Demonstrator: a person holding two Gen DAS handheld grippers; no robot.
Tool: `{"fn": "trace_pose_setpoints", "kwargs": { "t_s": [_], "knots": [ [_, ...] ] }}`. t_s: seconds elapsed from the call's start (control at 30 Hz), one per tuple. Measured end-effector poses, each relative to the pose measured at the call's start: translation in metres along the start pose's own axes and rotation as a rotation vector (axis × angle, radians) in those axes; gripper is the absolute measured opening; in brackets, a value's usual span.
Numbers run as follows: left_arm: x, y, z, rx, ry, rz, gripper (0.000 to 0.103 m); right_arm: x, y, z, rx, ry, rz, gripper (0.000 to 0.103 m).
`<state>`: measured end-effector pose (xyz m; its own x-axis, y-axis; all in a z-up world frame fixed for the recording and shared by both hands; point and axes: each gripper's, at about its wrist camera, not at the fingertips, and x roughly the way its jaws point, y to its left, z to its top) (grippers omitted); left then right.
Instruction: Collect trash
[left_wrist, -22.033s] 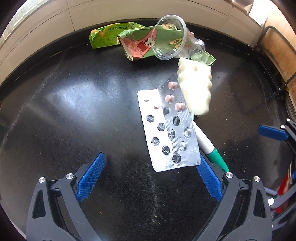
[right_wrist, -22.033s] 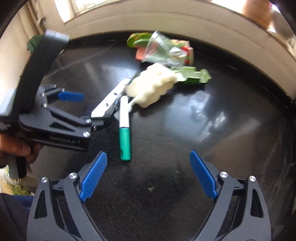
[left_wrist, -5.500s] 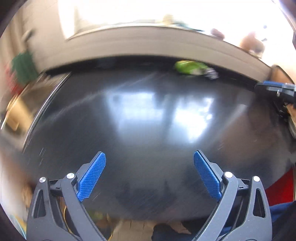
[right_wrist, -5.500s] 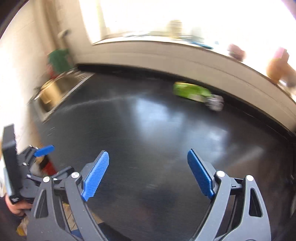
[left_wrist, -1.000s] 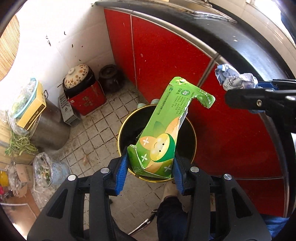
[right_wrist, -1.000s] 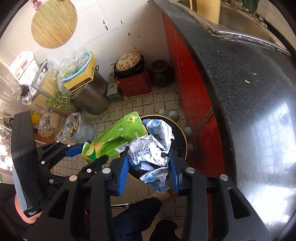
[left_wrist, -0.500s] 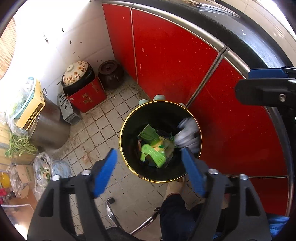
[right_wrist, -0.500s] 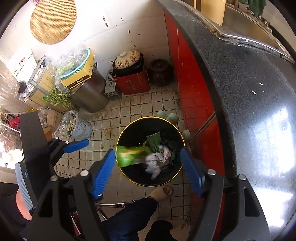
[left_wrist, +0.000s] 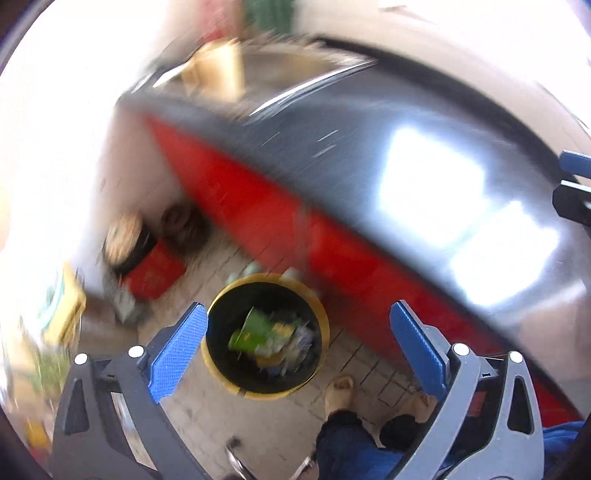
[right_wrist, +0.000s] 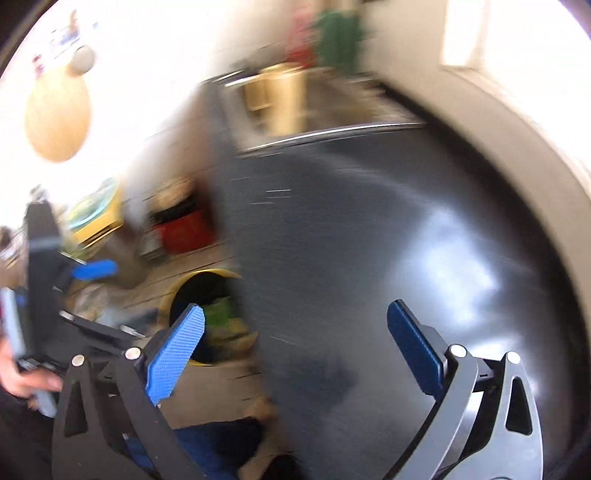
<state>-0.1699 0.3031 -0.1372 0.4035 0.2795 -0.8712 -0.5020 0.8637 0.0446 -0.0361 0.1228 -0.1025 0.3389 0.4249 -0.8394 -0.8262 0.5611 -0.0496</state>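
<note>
Both views are motion-blurred. A black trash bin with a yellow rim (left_wrist: 322, 321) stands on the tiled floor below the counter. A green carton (left_wrist: 255, 328) and crumpled paper (left_wrist: 303, 338) lie inside it. My left gripper (left_wrist: 295, 343) is open and empty, high above the bin. My right gripper (right_wrist: 291, 339) is open and empty over the edge of the dark countertop (right_wrist: 388, 240). The bin (right_wrist: 173, 295) shows partly behind the counter edge in the right wrist view, with the green carton (right_wrist: 219, 314) inside.
Red cabinet fronts (left_wrist: 258, 221) run under the dark countertop (left_wrist: 369, 155). A sink (right_wrist: 332, 107) sits at the counter's far end. A red pot (left_wrist: 155, 273) and boxes stand on the floor. The person's feet (left_wrist: 341, 387) are next to the bin.
Both grippers have swung up from looking straight down into the bin toward the countertop. The dropped carton and paper now rest in the bin.
</note>
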Motion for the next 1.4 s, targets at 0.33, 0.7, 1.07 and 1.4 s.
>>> {"fn": "trace_pose_setpoints", "kwargs": {
  "t_s": [0.33, 0.7, 1.07, 1.4],
  "knots": [
    [-0.033, -0.202, 0.089, 0.400, -0.083, -0.337, 0.096, -0.137, -0.171, -0.136, 0.525, -0.036, -0.496, 0.096],
    [-0.062, -0.330, 0.101, 0.549, -0.014, -0.430, 0.096, -0.212, -0.231, -0.219, 0.894, -0.045, -0.594, 0.096],
    [-0.066, -0.350, 0.085, 0.598, -0.012, -0.389, 0.096, -0.227, -0.241, -0.236, 0.915, -0.056, -0.593, 0.096],
    [-0.069, -0.351, 0.081, 0.593, -0.012, -0.385, 0.096, -0.228, -0.241, -0.240, 0.910, -0.046, -0.578, 0.096]
  ]
}}
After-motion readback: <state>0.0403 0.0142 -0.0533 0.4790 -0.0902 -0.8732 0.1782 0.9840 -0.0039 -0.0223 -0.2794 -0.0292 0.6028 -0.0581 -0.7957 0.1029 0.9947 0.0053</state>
